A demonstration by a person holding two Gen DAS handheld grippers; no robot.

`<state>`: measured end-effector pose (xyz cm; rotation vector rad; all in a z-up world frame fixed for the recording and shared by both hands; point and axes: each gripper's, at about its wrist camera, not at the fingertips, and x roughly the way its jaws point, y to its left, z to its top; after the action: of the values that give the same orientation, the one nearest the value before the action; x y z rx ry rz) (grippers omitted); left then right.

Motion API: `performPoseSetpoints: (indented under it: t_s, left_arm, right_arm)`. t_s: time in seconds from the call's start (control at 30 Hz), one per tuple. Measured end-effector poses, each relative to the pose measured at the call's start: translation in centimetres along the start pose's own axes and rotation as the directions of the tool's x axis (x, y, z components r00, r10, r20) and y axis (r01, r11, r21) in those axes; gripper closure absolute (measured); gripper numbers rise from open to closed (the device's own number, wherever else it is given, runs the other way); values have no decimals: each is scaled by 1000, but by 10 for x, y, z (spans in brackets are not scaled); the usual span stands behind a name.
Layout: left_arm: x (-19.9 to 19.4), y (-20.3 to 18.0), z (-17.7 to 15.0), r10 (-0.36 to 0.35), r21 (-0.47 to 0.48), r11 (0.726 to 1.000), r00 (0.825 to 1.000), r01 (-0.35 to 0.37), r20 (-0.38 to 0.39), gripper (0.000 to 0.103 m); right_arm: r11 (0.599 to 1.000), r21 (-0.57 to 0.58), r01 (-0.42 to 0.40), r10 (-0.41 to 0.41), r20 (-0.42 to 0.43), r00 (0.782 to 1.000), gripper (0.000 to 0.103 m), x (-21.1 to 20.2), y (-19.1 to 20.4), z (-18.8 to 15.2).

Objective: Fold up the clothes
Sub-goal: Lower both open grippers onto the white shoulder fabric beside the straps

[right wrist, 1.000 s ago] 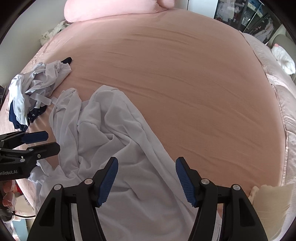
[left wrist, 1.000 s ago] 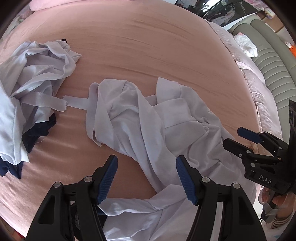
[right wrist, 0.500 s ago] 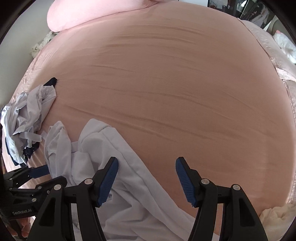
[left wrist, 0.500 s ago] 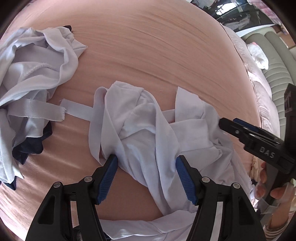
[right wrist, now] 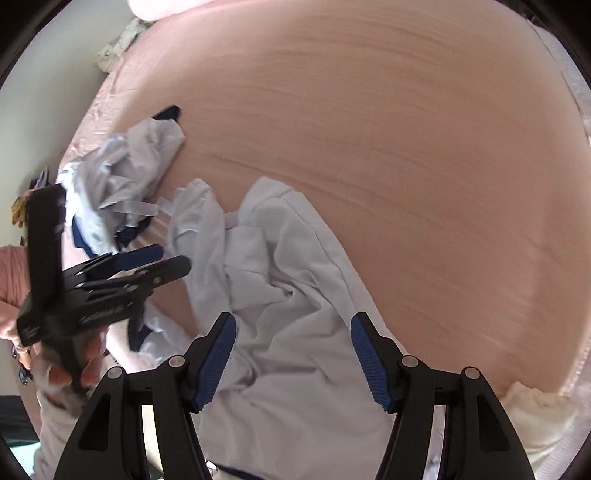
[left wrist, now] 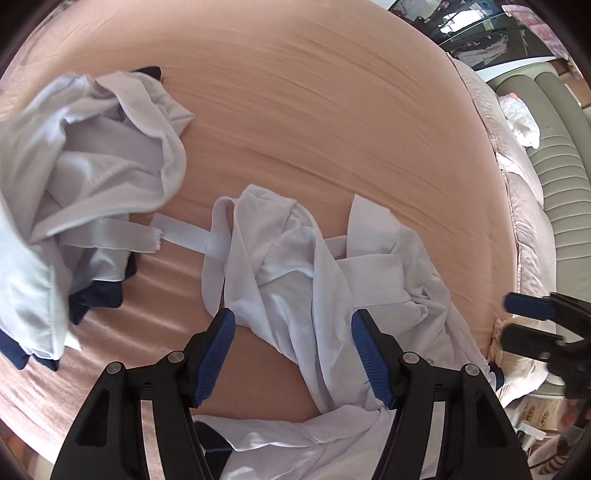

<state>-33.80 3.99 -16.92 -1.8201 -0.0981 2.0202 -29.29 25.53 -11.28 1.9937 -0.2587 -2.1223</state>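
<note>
1. Pink bed sheet (left wrist: 332, 110) covers the whole work surface. The far half is bare and smooth, the widest open room in both wrist views.
2. Bed's right edge (left wrist: 517, 206) curves down toward a grey padded bench (left wrist: 561, 177); a small white bundle (left wrist: 521, 118) lies on it.
3. Bed's left edge (right wrist: 96, 107) meets a pale wall (right wrist: 48, 74). Pink pillow (right wrist: 159, 7) at the far end, only partly in view.
4. White garment (left wrist: 306, 280) lies crumpled near the front edge of the bed, with its lower part trailing over that edge. A white strap (left wrist: 184, 238) runs out of it to the left.
5. Second heap of pale clothes with dark blue parts (left wrist: 85, 177) lies to the left; its own strap end touches or overlaps the garment's strap. Bare sheet between the two main heaps.
6. Left gripper (left wrist: 291, 354): jaws spread wide, nothing between them; blue pads (left wrist: 216, 354) frame the garment's lower fold. Hovering or touching: cannot tell.
7. Right gripper (right wrist: 291, 354): jaws likewise spread, empty, over the garment's broad right panel (right wrist: 295, 295).
8. From the right wrist view, the left gripper points right and slightly up over the front-left edge. The hand (right wrist: 66, 365) grips its handle from below, pink sleeve (right wrist: 13, 273) behind.
9. From the left wrist view, the right gripper sits beyond the bed's right front corner, tips pointing left, clear of the cloth.
</note>
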Motion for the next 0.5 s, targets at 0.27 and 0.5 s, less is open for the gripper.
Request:
performPoseSetpoints:
  t_s: [0.27, 0.5]
  left_arm:
    - [-29, -26, 6, 21, 74, 997, 999, -23, 30, 40]
    - [-21, -28, 28, 37, 42, 998, 998, -36, -42, 40]
  right_arm:
    - [999, 27, 19, -21, 76, 997, 28, -40, -1, 15]
    - [999, 35, 41, -43, 59, 997, 28, -20, 4, 37]
